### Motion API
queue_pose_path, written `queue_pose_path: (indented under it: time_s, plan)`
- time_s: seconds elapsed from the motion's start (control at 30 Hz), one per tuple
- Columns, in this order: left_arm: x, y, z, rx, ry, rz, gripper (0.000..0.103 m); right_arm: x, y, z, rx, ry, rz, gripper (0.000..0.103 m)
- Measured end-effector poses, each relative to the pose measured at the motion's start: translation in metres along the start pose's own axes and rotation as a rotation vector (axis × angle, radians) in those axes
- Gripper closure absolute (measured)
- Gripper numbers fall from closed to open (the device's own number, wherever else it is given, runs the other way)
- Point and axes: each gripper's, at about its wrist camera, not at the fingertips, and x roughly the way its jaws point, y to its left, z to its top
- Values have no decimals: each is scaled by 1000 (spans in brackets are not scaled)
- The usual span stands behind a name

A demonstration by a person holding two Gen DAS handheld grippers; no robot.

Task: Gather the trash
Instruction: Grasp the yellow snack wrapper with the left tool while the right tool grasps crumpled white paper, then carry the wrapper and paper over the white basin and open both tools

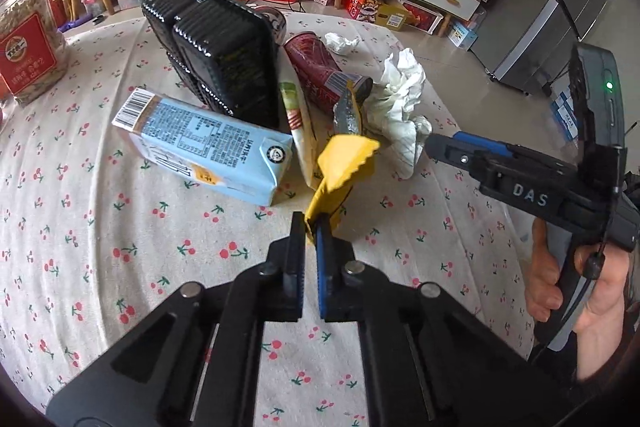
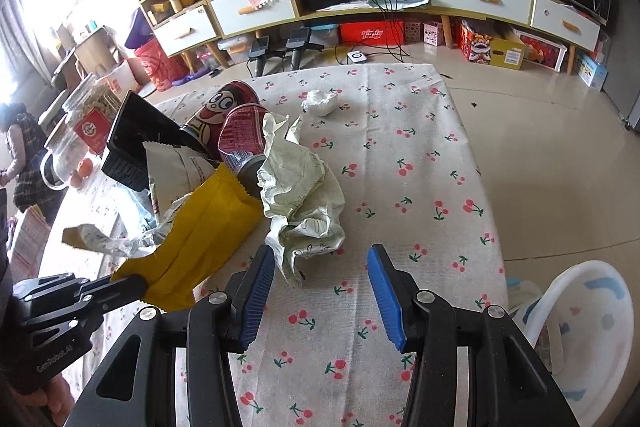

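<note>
**Trash heap on the surface, grippers at its near edge**

On the surface [image 1: 80, 211], the carton [image 1: 208, 143] lies at the left of the heap, the tray [image 1: 216, 55] leaning upright behind it. Right of the tray a can [image 1: 316, 67] lies on its side, with crumpled paper [image 1: 400, 95] further right and a small paper wad [image 1: 340, 43] behind. The wrapper [image 1: 344, 167] sits before the can, its near end between the left gripper's [image 1: 310, 227] fingers. The right gripper [image 2: 322, 263] hangs just before the crumpled paper. A jar [image 1: 28, 39] stands far left.

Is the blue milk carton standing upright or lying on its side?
Lying on its side. The blue milk carton rests with a long printed face up on the cherry tablecloth, its top end facing the camera, beside the black tray.
</note>
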Motion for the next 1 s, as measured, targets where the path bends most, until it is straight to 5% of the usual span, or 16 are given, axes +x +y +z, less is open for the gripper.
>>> queue_pose_path:
  time_s: [0.27,0.37,0.57,0.6,0.7,1.0]
  plan:
    - [-29,5,-11,3,-33,-6,98,18,18,6,-39,17,8,53]
    - [-37,9,-9,-5,-44,-11,98,25,23,6,-60,17,-32,42]
    - [-39,13,-6,-23,-54,-19,98,40,20,8,-42,27,-74,41]
    - [-39,13,-5,-22,-57,-20,98,42,18,7,-41,28,-83,43]
    - [-41,13,-5,-13,-65,-20,98,44,12,8,-18,28,-67,77]
    - [-50,19,0,-23,-98,-46,98,9,21,5,-29,-13,-22,84]
